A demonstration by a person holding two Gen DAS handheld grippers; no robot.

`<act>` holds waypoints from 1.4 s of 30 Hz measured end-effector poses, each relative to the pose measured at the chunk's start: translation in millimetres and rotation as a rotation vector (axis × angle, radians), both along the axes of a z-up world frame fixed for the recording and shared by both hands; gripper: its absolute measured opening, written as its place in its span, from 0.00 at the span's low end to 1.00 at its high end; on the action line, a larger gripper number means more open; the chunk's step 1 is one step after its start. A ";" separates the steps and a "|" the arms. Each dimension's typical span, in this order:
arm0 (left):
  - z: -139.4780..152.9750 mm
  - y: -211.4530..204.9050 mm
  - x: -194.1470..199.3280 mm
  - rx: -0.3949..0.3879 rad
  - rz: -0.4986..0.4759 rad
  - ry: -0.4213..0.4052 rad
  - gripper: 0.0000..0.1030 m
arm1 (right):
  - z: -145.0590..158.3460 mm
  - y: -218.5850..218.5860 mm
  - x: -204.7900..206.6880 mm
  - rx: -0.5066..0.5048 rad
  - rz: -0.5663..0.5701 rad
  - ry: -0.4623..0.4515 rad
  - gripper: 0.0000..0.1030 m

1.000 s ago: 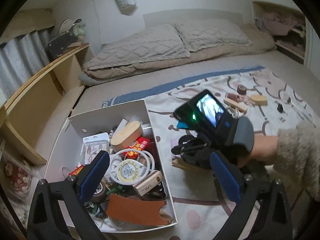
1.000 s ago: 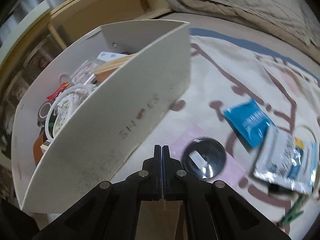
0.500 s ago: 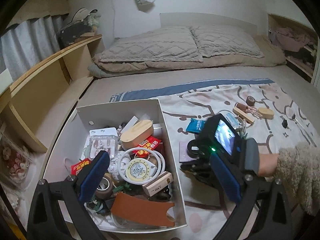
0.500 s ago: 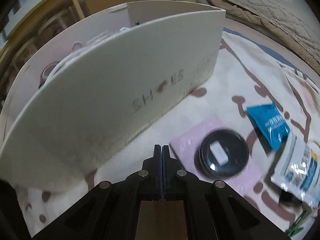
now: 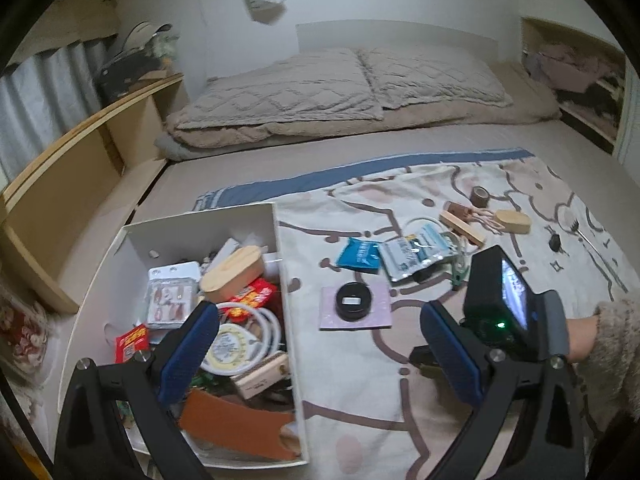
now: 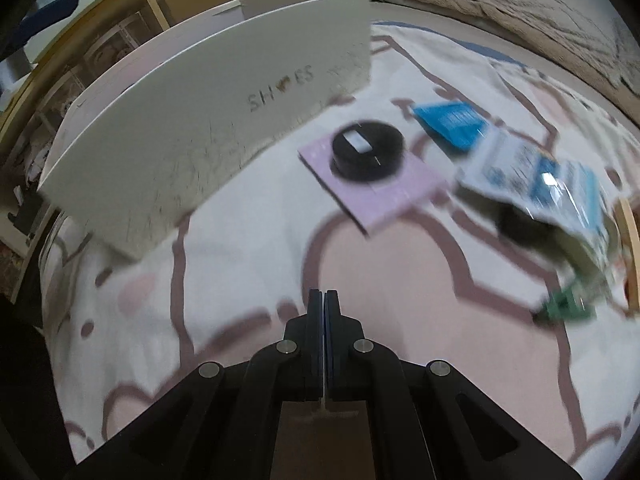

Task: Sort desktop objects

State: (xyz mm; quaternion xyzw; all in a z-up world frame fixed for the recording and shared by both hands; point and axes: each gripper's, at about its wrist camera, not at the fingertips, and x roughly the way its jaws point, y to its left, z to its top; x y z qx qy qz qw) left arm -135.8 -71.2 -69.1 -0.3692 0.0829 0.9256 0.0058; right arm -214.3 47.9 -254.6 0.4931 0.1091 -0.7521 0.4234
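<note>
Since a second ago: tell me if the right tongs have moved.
Yes. In the left wrist view, the right tongs have pulled away from the white box, toward the right, and now sit past the black round tin.

Our grippers (image 5: 316,344) are black frames with silver screws and blue finger pads (image 5: 188,344); the right gripper (image 6: 323,308) carries a green-lit camera screen, beside our fuzzy beige sleeve (image 5: 612,344).
</note>
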 end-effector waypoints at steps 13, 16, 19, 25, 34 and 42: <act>-17.9 60.4 -1.4 -0.047 -0.085 0.000 0.98 | 29.0 64.8 12.6 -0.129 -0.145 -0.074 0.01; -24.3 67.2 -3.6 -0.052 -0.080 -0.003 0.98 | 48.4 78.9 6.8 -0.133 -0.183 0.004 0.01; -32.6 73.4 -5.4 -0.047 -0.068 -0.008 0.98 | 54.7 92.3 -9.8 -0.103 -0.275 0.046 0.01; -53.5 88.8 -7.8 -0.035 -0.061 -0.061 0.98 | 48.5 104.5 -48.7 -0.095 -0.411 0.013 0.01; -80.5 102.0 4.0 0.016 0.002 -0.085 0.98 | 27.4 108.4 -86.8 -0.039 -0.491 -0.042 0.01; -116.4 104.2 3.6 0.162 0.048 -0.094 0.98 | 23.6 102.5 -98.2 -0.071 -0.491 -0.069 0.01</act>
